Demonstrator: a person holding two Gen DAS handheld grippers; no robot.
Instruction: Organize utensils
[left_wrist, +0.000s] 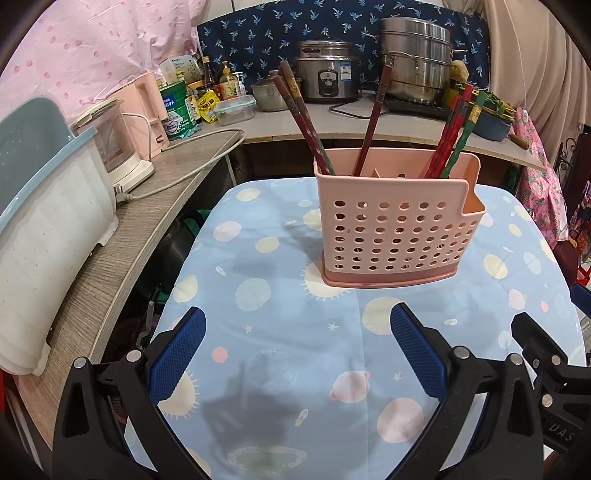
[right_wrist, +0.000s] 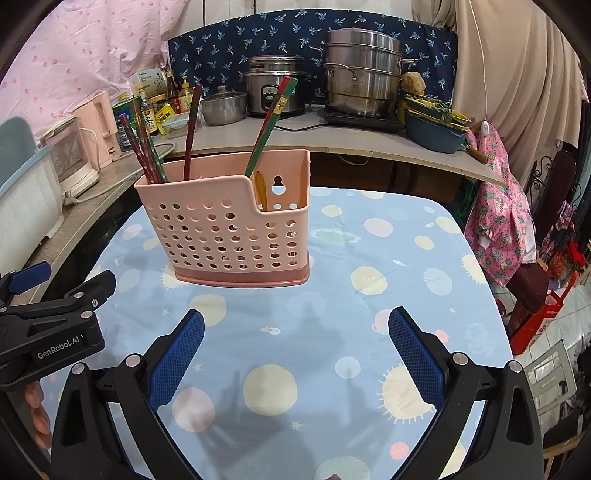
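Cluttered kitchen counters ring a small tabletop (left_wrist: 280, 369) covered in a pale blue cloth printed with suns and planets. Both tongs hover low over the near edge of that tabletop, side by side, each pointing toward the far edge. The left tongs (left_wrist: 297, 354) stand wide apart, their blue pads (left_wrist: 417, 354) holding nothing, only bare cloth between them. The right tongs (right_wrist: 295, 352) are spread just as wide and are likewise empty. From the right wrist view, fingertips of a hand (right_wrist: 37, 413) show beneath the body of the left tool at the near left edge.

Beyond both tongs, toward the middle of the tabletop and nearer its far edge, a pink perforated holder (left_wrist: 397, 218) stands upright on its darker base, its long side running across the tabletop, parallel to the near edge. Chopsticks (left_wrist: 304, 118) stand in it, tips down and handles up, fanning out: a dark red pair leans left, a single dark one (left_wrist: 375, 118) tilts slightly right, and a red and green bunch (left_wrist: 456, 129) leans right. On the counter behind sit a rice cooker (left_wrist: 327, 74) and a stacked steel steamer (left_wrist: 413, 59).
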